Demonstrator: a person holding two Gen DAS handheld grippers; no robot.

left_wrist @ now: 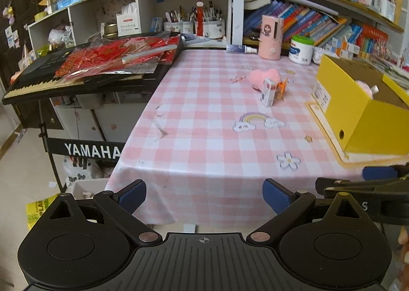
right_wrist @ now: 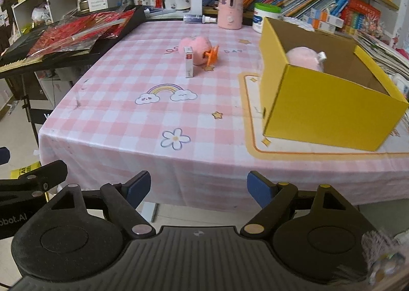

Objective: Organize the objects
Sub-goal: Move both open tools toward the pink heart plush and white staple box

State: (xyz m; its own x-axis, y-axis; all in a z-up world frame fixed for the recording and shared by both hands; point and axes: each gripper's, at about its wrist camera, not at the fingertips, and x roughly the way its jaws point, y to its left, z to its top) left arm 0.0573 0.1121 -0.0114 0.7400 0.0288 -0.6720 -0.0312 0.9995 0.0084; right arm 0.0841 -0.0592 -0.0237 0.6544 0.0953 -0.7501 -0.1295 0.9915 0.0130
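From the left wrist view, the left gripper (left_wrist: 204,198) hangs short of the near edge of the table (left_wrist: 204,137), its blue pads spread apart with nothing between them. On the pink checked cloth, toward the far side, a small white carton (left_wrist: 268,92) stands upright, touching a pink plush heart (left_wrist: 264,77) behind it, with an orange piece (left_wrist: 282,88) just beside the carton on the right. A yellow box (left_wrist: 358,109) sits open at the right edge of the table on a cream mat, something pink showing inside. Part of the right gripper (left_wrist: 378,188) crosses the lower right corner. From the right wrist view, the right gripper (right_wrist: 198,188) also hangs before the table edge, its jaws released and empty. The carton (right_wrist: 189,62) stands in front of the plush heart (right_wrist: 196,46), the orange piece (right_wrist: 212,58) against the plush's right side. The yellow box (right_wrist: 329,109) lies well apart to the right, with a pink plush (right_wrist: 304,59) resting in its far corner.
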